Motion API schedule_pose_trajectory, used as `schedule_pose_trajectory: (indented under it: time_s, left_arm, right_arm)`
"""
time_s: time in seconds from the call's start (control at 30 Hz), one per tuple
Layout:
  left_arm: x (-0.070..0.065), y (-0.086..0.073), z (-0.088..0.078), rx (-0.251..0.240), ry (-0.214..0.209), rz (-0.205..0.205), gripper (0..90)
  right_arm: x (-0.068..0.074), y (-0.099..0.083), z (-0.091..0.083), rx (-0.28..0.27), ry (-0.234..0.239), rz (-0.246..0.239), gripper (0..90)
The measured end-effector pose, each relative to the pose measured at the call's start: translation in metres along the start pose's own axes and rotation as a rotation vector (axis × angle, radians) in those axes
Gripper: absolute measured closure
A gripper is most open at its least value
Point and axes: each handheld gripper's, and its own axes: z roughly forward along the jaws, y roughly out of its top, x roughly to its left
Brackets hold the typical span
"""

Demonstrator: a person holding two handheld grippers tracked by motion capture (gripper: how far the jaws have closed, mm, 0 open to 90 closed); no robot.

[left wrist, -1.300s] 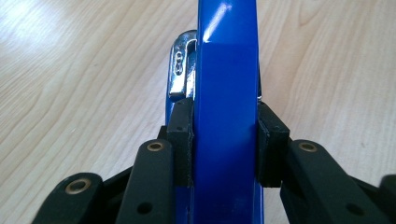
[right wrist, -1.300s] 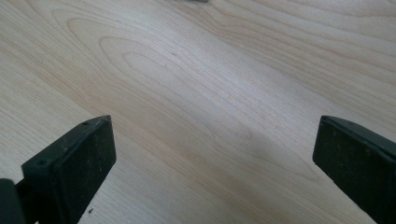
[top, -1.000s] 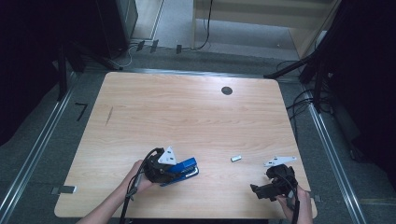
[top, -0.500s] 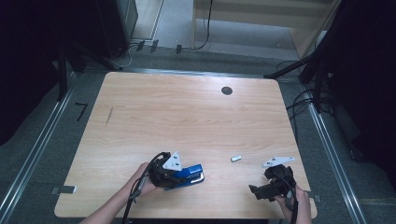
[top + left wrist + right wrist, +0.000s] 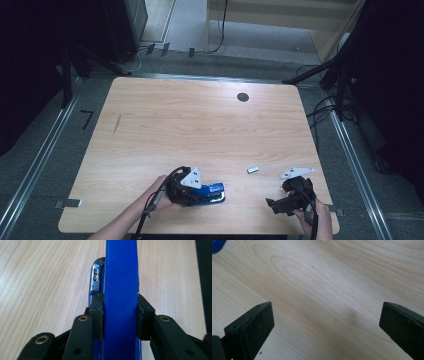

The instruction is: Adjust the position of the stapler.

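Note:
A blue stapler (image 5: 214,190) with a shiny metal base lies flat near the table's front edge, left of centre. My left gripper (image 5: 204,193) is shut on it; in the left gripper view both pads press the sides of the blue stapler (image 5: 120,277), and the left gripper (image 5: 120,312) holds it at mid-length. My right gripper (image 5: 274,205) sits low over the front right of the table, pointing left. In the right gripper view the right gripper (image 5: 327,322) stands open over bare wood. A corner of the blue stapler (image 5: 217,246) shows at that view's top left.
A small silvery strip (image 5: 253,170) lies on the wooden table (image 5: 200,125) between the two grippers. A dark round hole (image 5: 243,97) sits near the far edge. Metal rails and cables run along the floor around the table.
My left gripper has slid the stapler to the right and a little toward the front edge. The right gripper has shifted slightly toward the front.

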Motion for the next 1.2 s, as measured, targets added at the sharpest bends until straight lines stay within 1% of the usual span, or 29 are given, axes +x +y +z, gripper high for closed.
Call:
schedule_pose_trajectory:
  time_s: [0.17, 0.4, 0.5, 0.63, 0.67, 0.8, 0.87, 0.97, 1.1, 1.2]
  left_arm:
    - [-0.003, 0.003, 0.003, -0.002, -0.026, 0.022, 66.3]
    - [-0.006, 0.010, 0.009, -0.002, -0.066, 0.066, 66.3]
    - [-0.007, 0.011, 0.010, -0.004, -0.074, 0.069, 66.2]
    - [-0.006, 0.013, 0.012, 0.000, -0.090, 0.091, 66.1]
    - [-0.007, 0.015, 0.013, 0.000, -0.091, 0.091, 66.1]
    - [-0.008, 0.019, 0.018, 0.000, -0.096, 0.111, 66.1]
    - [-0.008, 0.020, 0.018, -0.003, -0.094, 0.112, 66.1]
    - [-0.008, 0.023, 0.020, 0.007, -0.095, 0.126, 66.2]
    - [-0.009, 0.023, 0.020, 0.004, -0.094, 0.129, 66.1]
    - [-0.009, 0.024, 0.020, 0.010, -0.091, 0.134, 66.2]
  right_arm:
    - [-0.001, 0.000, 0.000, -0.002, 0.001, -0.003, 0.2]
    - [0.001, 0.000, 0.000, 0.002, 0.002, 0.003, 0.2]
    - [0.001, 0.000, 0.001, 0.002, 0.003, -0.001, 0.2]
    - [0.001, 0.000, 0.001, 0.003, 0.005, -0.009, 0.2]
    - [0.001, 0.000, 0.001, 0.002, 0.006, -0.011, 0.2]
    - [0.002, 0.000, 0.001, 0.003, 0.004, -0.013, 0.2]
    - [0.002, 0.000, 0.001, 0.006, 0.005, -0.010, 0.2]
    - [0.003, 0.000, 0.002, 0.009, 0.006, -0.010, 0.2]
    - [0.004, 0.000, 0.002, 0.013, 0.007, -0.010, 0.2]
    - [0.004, 0.001, 0.004, 0.012, 0.010, -0.023, 0.2]
